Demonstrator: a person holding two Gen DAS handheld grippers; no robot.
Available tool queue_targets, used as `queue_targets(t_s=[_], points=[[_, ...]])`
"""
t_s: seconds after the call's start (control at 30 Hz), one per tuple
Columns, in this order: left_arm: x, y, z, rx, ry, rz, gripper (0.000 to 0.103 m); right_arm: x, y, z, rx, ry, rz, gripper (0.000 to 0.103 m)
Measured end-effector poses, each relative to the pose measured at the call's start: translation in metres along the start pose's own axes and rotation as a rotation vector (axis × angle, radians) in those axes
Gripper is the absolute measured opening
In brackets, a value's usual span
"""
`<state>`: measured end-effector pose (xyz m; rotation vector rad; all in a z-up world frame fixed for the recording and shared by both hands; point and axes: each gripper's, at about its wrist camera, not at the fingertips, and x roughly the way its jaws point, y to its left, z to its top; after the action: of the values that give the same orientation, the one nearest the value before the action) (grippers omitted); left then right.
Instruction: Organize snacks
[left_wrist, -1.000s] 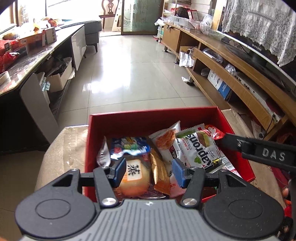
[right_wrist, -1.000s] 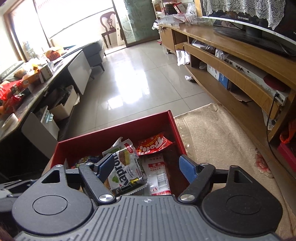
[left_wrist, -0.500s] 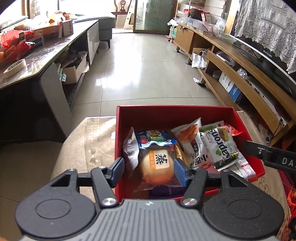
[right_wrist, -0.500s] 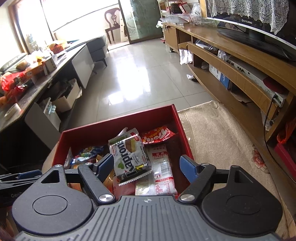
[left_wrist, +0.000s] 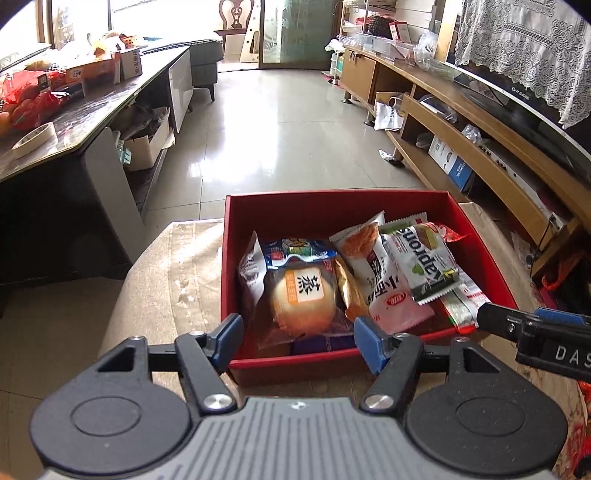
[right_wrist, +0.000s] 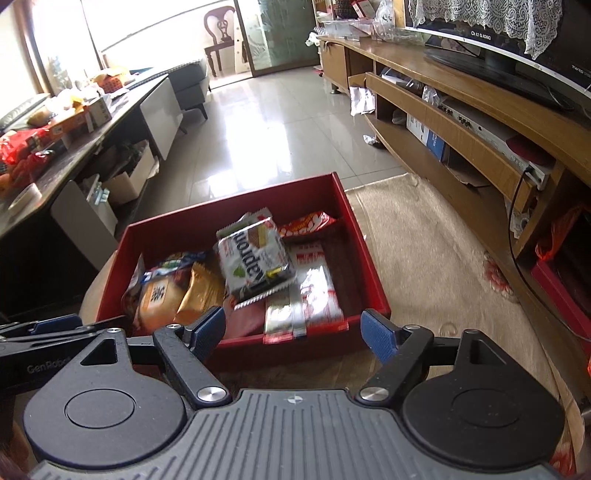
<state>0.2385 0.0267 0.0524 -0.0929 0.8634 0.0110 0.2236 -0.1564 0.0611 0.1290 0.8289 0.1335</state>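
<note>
On beige cloth (right_wrist: 424, 258), red box (left_wrist: 332, 210) faces tiled floor (left_wrist: 280, 122).

My red box (left_wrist: 480, 243) sits on a beige, faintly flowered cloth (right_wrist: 443, 258). Inside the box, a golden-brown bun in clear wrap with an orange-and-white label (left_wrist: 304, 295) lies at the left; right of it, a pink-and-white packet (left_wrist: 388, 291), then a white, green and black wafer pack (right_wrist: 255, 258). My pads (left_wrist: 229, 338) are blue.

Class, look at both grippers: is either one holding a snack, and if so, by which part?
Neither. The left gripper and right gripper are open and empty, near the red box.
</note>
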Motion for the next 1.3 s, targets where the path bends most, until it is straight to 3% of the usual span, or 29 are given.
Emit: queue_targets(t_s=[0.3, 0.5, 0.9, 0.97, 1.3], points=[[-0.015, -0.005, -0.023, 0.023, -0.016, 0.017, 0.064, -0.023, 0.001, -0.022, -0.012, -0.018, -0.026, 0.086], [-0.025, -0.009, -0.035, 0.037, -0.029, 0.031, 0.073, -0.035, -0.002, -0.035, 0.000, -0.022, -0.022, 0.086], [-0.045, -0.015, -0.057, 0.029, -0.043, 0.005, 0.078, -0.054, -0.002, -0.058, 0.009, -0.029, -0.018, 0.087], [-0.047, -0.016, -0.062, 0.036, -0.040, 0.006, 0.083, -0.057, -0.001, -0.062, 0.001, -0.035, -0.030, 0.087], [-0.062, -0.020, -0.082, 0.024, -0.046, 0.002, 0.092, -0.064, -0.006, -0.083, 0.009, -0.006, -0.054, 0.087]])
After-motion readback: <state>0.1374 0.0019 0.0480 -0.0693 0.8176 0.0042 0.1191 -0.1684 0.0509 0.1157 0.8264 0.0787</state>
